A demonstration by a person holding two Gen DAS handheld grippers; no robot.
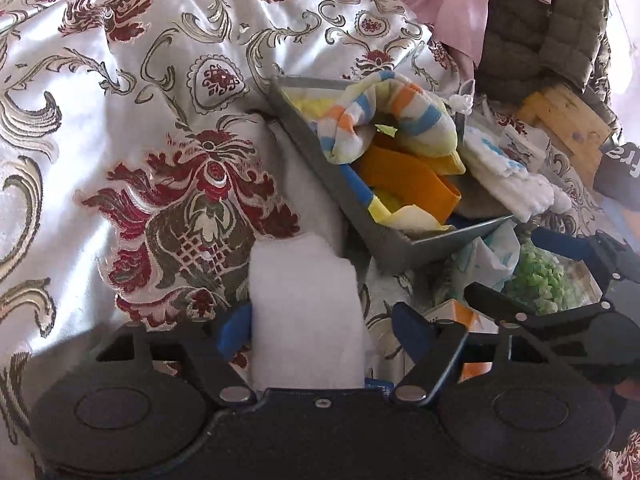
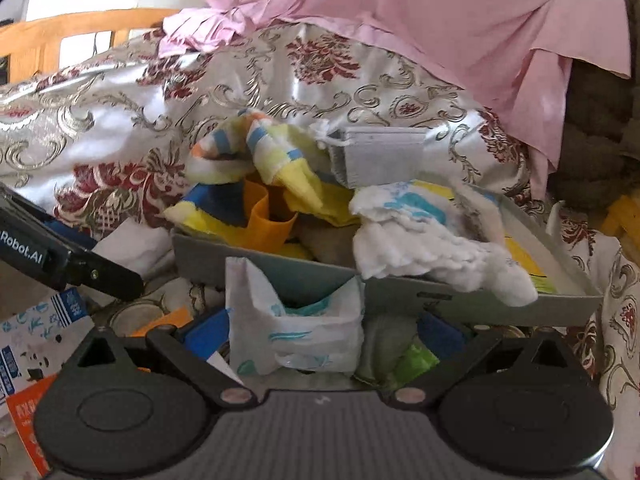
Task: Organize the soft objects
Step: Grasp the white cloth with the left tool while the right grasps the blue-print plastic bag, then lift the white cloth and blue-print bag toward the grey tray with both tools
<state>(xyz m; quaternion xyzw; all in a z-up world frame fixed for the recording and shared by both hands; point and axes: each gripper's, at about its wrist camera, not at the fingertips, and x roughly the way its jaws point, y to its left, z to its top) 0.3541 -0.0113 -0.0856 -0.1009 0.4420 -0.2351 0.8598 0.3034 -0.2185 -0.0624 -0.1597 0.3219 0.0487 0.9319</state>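
Note:
A grey tray lies on a flowered satin bedcover and holds soft things: a striped sock, an orange cloth and a white fluffy cloth. My left gripper is shut on a white foam pad, just left of the tray's near corner. In the right wrist view my right gripper is shut on a white tissue packet in front of the tray. The striped sock and the fluffy cloth hang over the tray's rim.
A pink sheet and a dark quilted cushion lie behind the tray. A green fuzzy item, printed boxes and yellow foam blocks crowd the near side. A wooden bed rail stands far left.

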